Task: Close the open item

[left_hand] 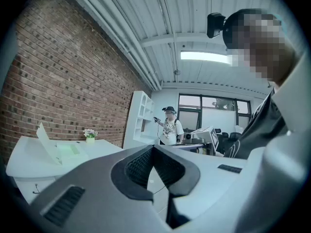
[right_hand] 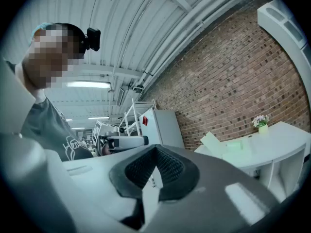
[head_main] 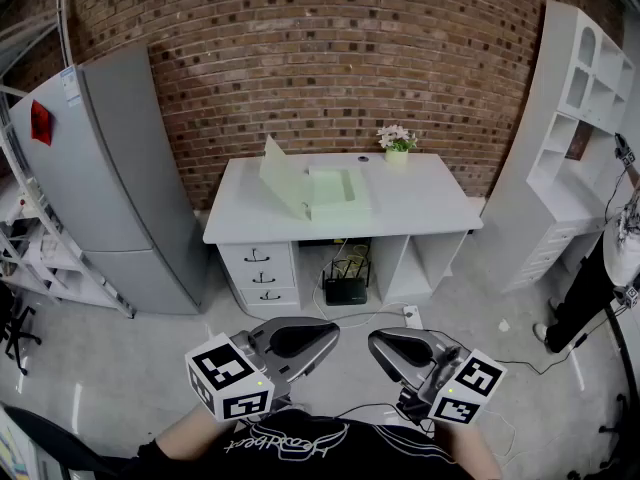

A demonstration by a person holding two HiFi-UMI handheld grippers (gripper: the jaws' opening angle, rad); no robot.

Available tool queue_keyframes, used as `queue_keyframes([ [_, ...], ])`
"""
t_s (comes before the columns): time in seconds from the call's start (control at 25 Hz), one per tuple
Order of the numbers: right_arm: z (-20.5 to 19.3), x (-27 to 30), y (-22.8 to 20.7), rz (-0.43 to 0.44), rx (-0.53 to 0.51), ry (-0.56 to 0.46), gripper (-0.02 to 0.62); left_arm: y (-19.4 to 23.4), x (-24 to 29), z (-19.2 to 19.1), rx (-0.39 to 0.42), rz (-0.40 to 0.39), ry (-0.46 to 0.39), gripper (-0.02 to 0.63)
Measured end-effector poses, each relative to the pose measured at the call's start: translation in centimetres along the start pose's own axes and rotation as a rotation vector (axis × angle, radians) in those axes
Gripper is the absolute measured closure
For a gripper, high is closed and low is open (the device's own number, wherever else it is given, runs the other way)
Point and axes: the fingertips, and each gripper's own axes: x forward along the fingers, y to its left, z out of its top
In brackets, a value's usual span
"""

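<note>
Green box looks light, its raised lid thin; I'd press its top edge. My left hand-held gripper and right hand-held gripper are pinched together, empty.

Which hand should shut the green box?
Left, probably. The lid stands up on the green box's left side, the left tool's side; the right tool would have to reach across. Both are far from the desk.

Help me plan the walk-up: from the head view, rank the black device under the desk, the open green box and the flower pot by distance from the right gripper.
1. The black device, under the desk, nearest the right gripper.
2. The open green box, middle of the desktop.
3. The flower pot, at the desk's back edge, farthest.
</note>
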Motion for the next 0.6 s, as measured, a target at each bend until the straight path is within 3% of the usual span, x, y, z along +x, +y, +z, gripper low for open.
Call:
queue_keyframes([
  [0.6, -1.6, -2.7, 0.4, -0.014, 0.07, 0.042, 0.592, -2.3, 0.9, -1.7, -0.057, 0.001, -0.003, 0.604],
])
